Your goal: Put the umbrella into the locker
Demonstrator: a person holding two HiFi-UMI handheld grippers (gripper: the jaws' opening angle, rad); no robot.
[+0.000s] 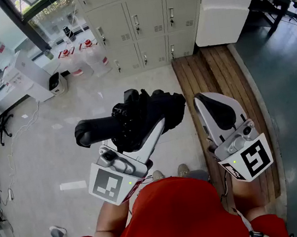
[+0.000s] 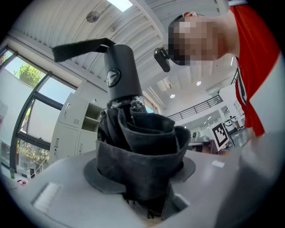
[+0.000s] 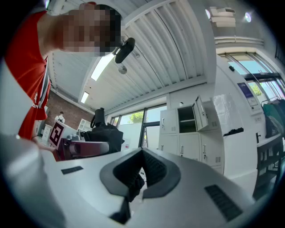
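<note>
Between the left fingers: a folded black umbrella [image 2: 133,151], clamped across its bunched canopy; the left gripper [image 1: 152,134] is closed on it, and the fabric keeps the 2 fingers partly apart.
Umbrella, look: compact folding type, matte black all over; the cloth lies in loose, thick folds, with 1 outer layer wrapped round the rest.
Umbrella, handle: a thick black cylinder [image 2: 120,71] with 1 small round emblem on its side; a flat black wrist strap [image 2: 82,48] sticks out from its end.
Umbrella, lie: in the head view it is roughly level in the air above the pale floor [image 1: 48,152]. The handle points out to the left of the left fingers. The canopy bundle bulges past them to the right.
Right fingers: the right gripper [image 3: 142,167] is closed with its pads together and nothing between them. It sits just beside the umbrella's canopy end, apart from it.
Ahead of both pairs of fingers: a wall of grey lockers [image 1: 144,16], well apart from the umbrella; the right gripper view shows 1 open compartment [image 3: 186,119] with its door swung out.
Below the right fingers: wooden decking [image 1: 210,70].
Behind the fingers: a person in a red shirt [image 1: 174,216].
</note>
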